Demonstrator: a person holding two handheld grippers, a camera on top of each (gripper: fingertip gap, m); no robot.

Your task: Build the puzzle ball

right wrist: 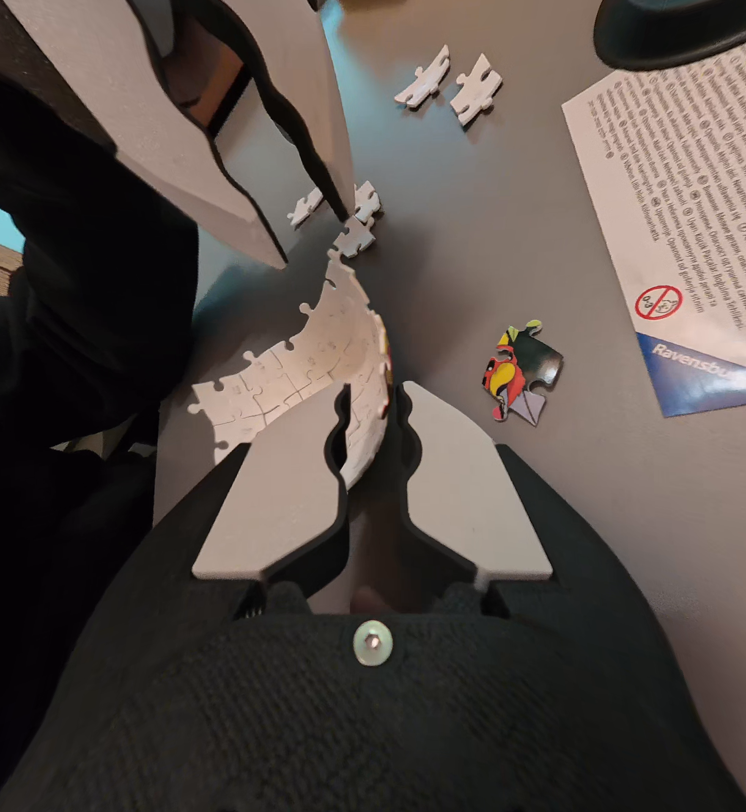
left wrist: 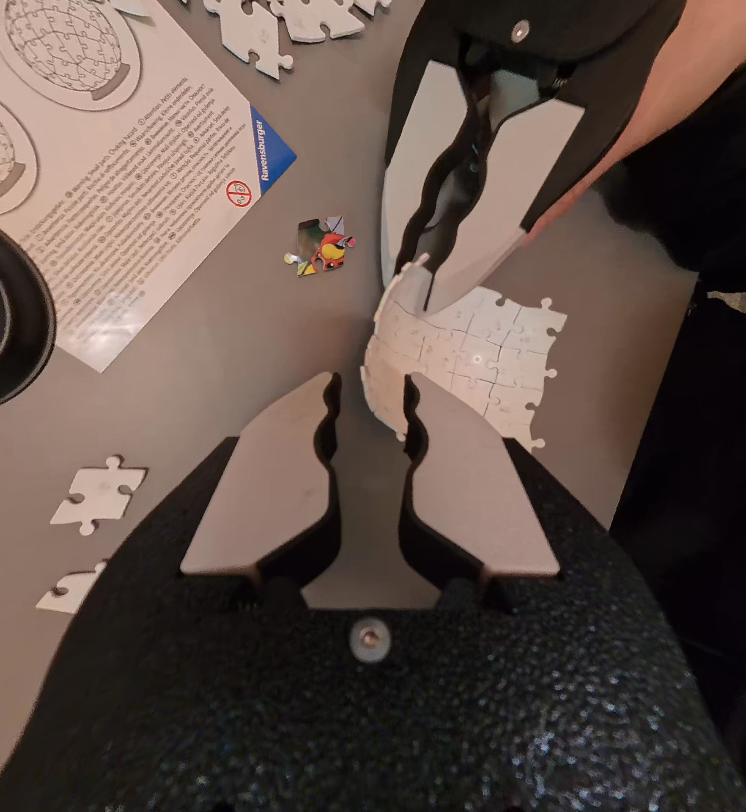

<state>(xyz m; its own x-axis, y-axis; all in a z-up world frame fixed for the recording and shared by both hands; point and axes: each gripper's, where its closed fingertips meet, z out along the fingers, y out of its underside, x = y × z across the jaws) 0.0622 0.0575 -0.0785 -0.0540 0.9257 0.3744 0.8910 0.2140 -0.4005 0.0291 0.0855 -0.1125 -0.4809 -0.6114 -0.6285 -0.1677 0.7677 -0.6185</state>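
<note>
On the counter (left wrist: 230,395): a grey matt top carrying loose puzzle pieces, a leaflet and a joined, curved panel.
Leaflet (left wrist: 121,175): white sheet at the far left, dense small print in many lines, line drawings of a pieced ball on a stand, a red crossed-circle sign, and a blue corner with white brand lettering.
Panel (left wrist: 472,351): the task's part-built ball, several rows of white-backed pieces locked into a bowed sheet. It rests on the counter between the two grippers, one edge lifted; a strip of coloured print shows along its outer face in the right wrist view.
Right gripper (right wrist: 373,386): fingers narrow, pinching the panel's raised edge.
Left gripper (left wrist: 371,378): fingers moderately apart with nothing between them, tips just beside the panel's near edge.
Colour piece (left wrist: 323,246): a single piece lying print-up, red, yellow and dark green, apart from the panel and near the leaflet's blue corner.
White pieces (left wrist: 99,492): blank side up, glossy, knobbed; more lie at the far edge.
Black ring (left wrist: 11,316): round, dark, overlapping the leaflet's left end.
Fingers: pale flat plates with black wavy inner pads, on grainy black bodies.
Forearm (left wrist: 692,88): bare, in a dark sleeve, behind the right gripper.
</note>
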